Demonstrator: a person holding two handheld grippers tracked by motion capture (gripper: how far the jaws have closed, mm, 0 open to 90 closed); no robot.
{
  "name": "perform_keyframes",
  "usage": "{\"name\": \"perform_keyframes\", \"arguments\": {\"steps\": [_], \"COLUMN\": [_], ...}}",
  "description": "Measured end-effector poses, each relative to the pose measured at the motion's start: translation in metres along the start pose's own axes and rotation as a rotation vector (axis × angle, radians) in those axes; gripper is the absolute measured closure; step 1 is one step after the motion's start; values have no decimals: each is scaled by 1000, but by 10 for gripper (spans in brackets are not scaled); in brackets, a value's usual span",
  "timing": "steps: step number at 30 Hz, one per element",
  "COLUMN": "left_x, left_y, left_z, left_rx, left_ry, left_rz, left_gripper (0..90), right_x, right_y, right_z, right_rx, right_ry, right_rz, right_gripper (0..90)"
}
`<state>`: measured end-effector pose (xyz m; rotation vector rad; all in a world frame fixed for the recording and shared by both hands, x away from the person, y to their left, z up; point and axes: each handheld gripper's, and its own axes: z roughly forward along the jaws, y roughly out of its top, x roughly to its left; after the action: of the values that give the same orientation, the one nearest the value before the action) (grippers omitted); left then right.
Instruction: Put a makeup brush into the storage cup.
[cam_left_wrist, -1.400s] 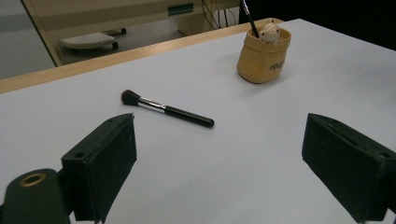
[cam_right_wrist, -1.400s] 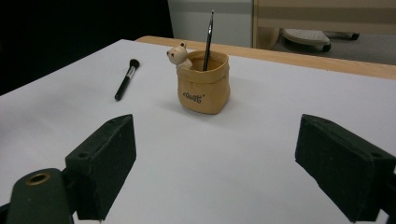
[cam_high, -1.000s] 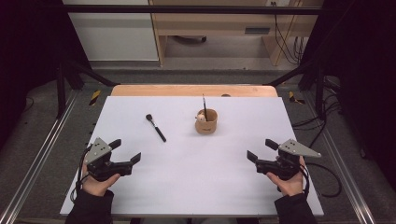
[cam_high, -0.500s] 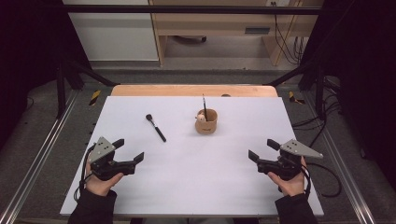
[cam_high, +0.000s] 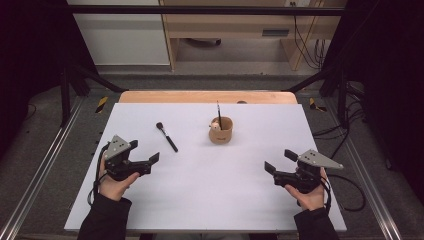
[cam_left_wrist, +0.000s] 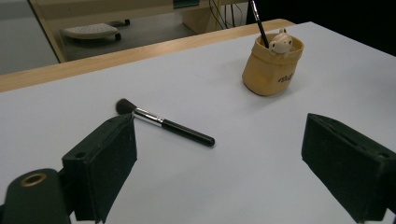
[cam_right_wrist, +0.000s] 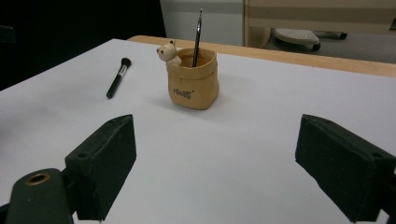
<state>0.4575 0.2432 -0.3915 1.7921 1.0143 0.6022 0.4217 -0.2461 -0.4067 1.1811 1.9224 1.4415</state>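
While both hands sit low near the front edge of the white table (cam_high: 210, 200), nothing's actually being held atm. Left gripper (cam_high: 150, 164) has its jaws spread wide w/ nothing between them, pointing roughly toward the middle of the table; same story in the left gripper view, where the two black jaws frame bare table. Right gripper (cam_high: 280, 161) is also wide open and empty, aimed back toward the left side.

Makeup brush (cam_high: 167, 137) is lying flat on the table, well apart from both grippers but closer to the left one. Bristle end points toward the far edge, black handle angles back toward the person. In the left gripper view the brush (cam_left_wrist: 170, 125) sits just past the left-hand jaw, not touching it afaict.

Tan fabric-looking cup (cam_high: 221, 131) stands upright a bit right of the brush, near table center-back. It's got a thin dark brush (cam_high: 219, 114) standing in it, plus a lil bear figure (cam_right_wrist: 168, 53) peeking over the rim. Wooden strip (cam_high: 207, 97) runs along the table's far edge.
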Motion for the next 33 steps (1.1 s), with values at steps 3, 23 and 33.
{"name": "perform_keyframes", "arguments": {"steps": [3, 23, 33], "left_x": [-1, -6, 1], "left_y": [4, 19, 14], "left_z": [5, 53, 76], "left_rx": [2, 89, 145], "left_ry": [2, 49, 68], "left_rz": [3, 22, -10], "left_gripper": [98, 98, 105], "right_x": [1, 5, 7], "right_y": [0, 0, 2], "right_z": [0, 3, 3], "right_rx": [2, 11, 7], "right_ry": [0, 4, 6], "right_rz": [-2, -21, -23], "right_gripper": [130, 131, 131]}}
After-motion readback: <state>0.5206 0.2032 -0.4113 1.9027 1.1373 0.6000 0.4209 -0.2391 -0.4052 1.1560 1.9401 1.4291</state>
